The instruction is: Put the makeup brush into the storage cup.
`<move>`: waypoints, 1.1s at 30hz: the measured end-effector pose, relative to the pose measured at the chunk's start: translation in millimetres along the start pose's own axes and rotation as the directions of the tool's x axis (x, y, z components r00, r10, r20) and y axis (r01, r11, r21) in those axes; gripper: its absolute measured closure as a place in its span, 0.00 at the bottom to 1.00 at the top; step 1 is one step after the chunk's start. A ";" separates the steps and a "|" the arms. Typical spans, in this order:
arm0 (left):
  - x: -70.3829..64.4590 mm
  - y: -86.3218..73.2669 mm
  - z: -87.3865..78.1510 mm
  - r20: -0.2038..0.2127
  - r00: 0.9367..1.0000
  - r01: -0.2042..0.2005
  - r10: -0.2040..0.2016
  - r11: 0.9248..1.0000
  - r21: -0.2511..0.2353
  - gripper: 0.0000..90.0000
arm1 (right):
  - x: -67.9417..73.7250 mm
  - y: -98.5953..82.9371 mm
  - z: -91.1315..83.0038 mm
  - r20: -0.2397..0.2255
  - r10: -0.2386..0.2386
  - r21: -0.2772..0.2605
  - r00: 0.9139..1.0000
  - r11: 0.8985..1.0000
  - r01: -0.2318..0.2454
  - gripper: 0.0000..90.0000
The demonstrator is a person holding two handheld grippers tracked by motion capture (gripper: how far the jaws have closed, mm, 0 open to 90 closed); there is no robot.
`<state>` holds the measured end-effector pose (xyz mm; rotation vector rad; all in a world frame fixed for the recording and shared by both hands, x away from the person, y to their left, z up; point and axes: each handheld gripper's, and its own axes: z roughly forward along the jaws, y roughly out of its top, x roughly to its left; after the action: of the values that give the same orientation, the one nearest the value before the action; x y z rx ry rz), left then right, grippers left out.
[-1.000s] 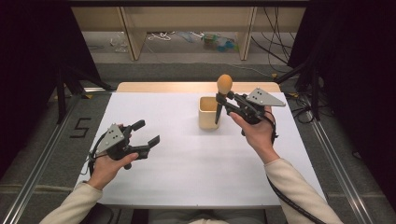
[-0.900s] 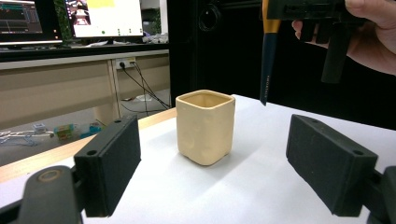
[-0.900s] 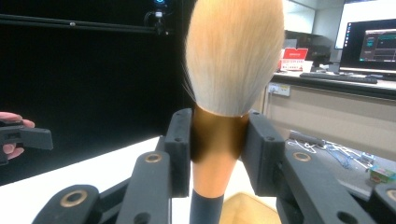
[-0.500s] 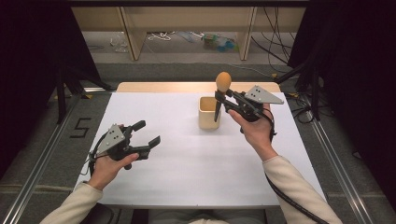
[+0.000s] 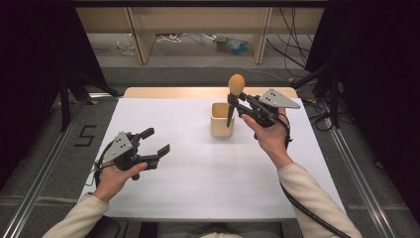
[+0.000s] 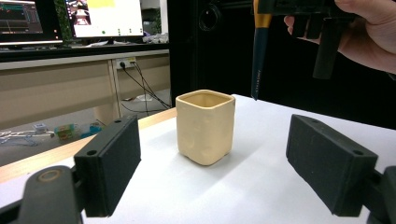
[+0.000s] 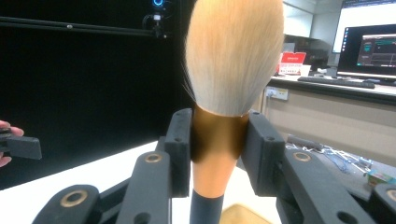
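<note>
Right tongs (image 5: pixel 236 105): 2 black jaws clamped on the copper ferrule of the makeup brush (image 5: pixel 234 96).
Makeup brush: upright, rounded tan bristle head on top, dark tapered handle pointing down just above the cup (image 5: pixel 222 120).
Cup: cream, squarish with rounded corners, glossy, open-topped, standing on the white table (image 5: pixel 208 173).
Left tongs (image 5: pixel 154 143): jaws apart, holding nothing, well left of the cup.
</note>
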<state>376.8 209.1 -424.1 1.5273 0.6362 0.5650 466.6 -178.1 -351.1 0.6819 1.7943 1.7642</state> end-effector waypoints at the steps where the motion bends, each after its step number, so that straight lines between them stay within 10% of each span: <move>1: 0.2 0.1 0.0 0.001 1.000 -0.004 0.004 1.000 0.000 0.19 | -0.3 0.1 0.4 0.000 -0.001 -0.002 1.000 1.000 0.001 0.74; 33: 1.0 0.4 -0.4 -0.010 1.000 -0.006 0.006 1.000 -0.004 0.19 | -1.4 2.7 13.1 -0.004 -0.002 0.007 1.000 1.000 0.002 0.74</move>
<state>377.3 210.1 -423.7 1.5236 0.6381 0.5789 476.5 -169.4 -348.5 0.6799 1.8039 1.7602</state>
